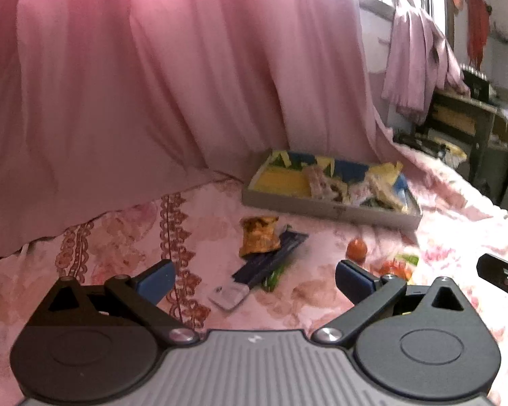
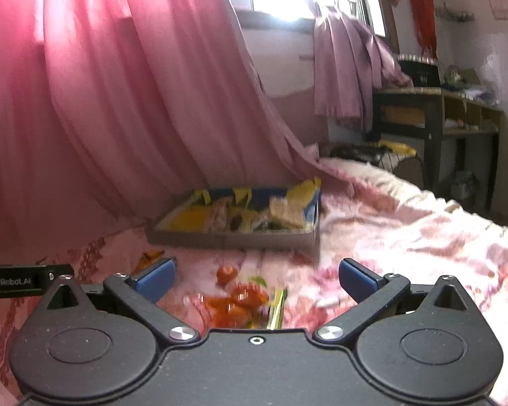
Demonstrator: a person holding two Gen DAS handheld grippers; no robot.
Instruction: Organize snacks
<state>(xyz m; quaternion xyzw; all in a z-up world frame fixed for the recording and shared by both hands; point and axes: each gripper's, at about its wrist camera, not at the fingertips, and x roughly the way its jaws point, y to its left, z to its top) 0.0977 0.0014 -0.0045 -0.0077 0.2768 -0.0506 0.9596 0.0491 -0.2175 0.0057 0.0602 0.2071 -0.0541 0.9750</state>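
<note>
A shallow grey cardboard tray (image 1: 325, 208) holding several snack packets lies on the floral bed at the foot of the pink curtain; it also shows in the right wrist view (image 2: 233, 237). Loose on the bed are an orange crinkled packet (image 1: 259, 235), a dark blue flat packet (image 1: 271, 260), a small clear packet (image 1: 229, 296), a small orange round snack (image 1: 356, 247) and an orange-red packet (image 2: 240, 304). My left gripper (image 1: 254, 280) is open and empty, just short of the dark blue packet. My right gripper (image 2: 255, 280) is open and empty over the orange-red packet.
A pink curtain (image 1: 152, 84) hangs behind the tray and drapes onto the bed. A dark wooden desk with shelves (image 2: 440, 115) stands to the right beyond the bed edge. The right gripper's body (image 1: 501, 274) shows at the left view's right edge.
</note>
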